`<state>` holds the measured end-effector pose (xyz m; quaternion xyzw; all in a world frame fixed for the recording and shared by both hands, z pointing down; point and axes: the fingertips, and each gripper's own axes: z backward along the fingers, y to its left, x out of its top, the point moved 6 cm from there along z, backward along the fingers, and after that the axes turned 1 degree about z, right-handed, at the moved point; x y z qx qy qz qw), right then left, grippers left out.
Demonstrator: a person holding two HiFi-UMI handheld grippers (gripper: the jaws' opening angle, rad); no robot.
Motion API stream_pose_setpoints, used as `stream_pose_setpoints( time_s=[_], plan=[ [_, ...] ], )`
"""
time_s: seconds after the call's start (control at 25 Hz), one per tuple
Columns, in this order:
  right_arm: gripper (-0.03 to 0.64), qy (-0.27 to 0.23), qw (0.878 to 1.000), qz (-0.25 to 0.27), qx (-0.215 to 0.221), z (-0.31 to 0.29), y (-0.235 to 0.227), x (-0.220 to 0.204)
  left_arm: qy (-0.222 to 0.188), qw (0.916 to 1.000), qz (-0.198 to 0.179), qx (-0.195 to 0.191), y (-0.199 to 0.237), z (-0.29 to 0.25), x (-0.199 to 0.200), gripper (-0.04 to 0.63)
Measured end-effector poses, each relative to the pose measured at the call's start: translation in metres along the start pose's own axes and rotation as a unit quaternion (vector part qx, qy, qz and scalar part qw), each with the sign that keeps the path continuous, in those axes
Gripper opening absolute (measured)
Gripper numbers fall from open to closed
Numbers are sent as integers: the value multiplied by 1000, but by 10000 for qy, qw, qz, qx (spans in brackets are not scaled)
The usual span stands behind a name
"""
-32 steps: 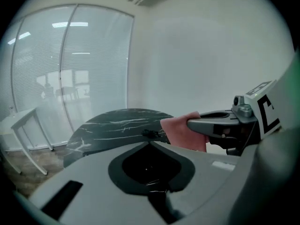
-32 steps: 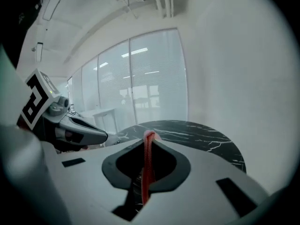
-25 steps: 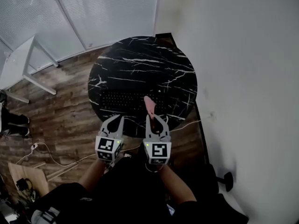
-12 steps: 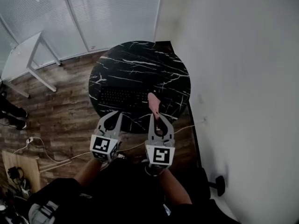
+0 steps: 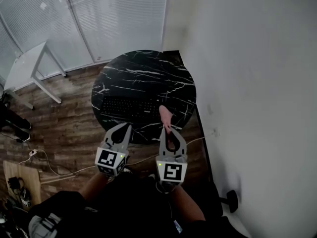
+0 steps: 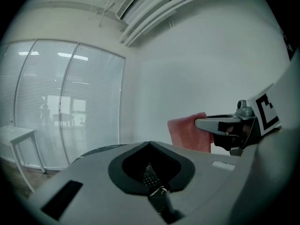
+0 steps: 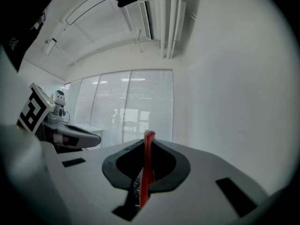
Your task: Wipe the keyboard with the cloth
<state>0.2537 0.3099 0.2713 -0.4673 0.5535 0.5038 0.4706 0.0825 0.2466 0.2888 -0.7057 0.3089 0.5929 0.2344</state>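
Observation:
A black keyboard (image 5: 130,107) lies on the near half of a round black marble table (image 5: 148,73). My right gripper (image 5: 167,129) is shut on a pink cloth (image 5: 165,115), which sticks up from its jaws over the table's near edge, just right of the keyboard. The right gripper view shows the cloth (image 7: 148,163) edge-on between the closed jaws. My left gripper (image 5: 127,127) hovers beside it at the near edge, shut and empty. The left gripper view shows keyboard keys (image 6: 149,175) through its jaw window, with the cloth (image 6: 187,132) to the right.
A white wall runs along the right. Blinds cover the windows behind the table. A white desk (image 5: 27,66) stands at the left on the wooden floor, and a cable (image 5: 59,170) trails there. A chair base (image 5: 229,198) is at the lower right.
The head camera has tilted, so the table sits a little higher and farther in view. Both grippers have dropped slightly in the frame. The cloth stays in the right gripper.

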Motion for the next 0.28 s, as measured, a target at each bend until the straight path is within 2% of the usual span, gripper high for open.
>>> stream_pose_setpoints(
  time_s=[0.28],
  plan=[
    [8,32,10000,-27,-32,15,-15,-4,60,9997,23,-242,-33,-7,-2,-1]
  ],
)
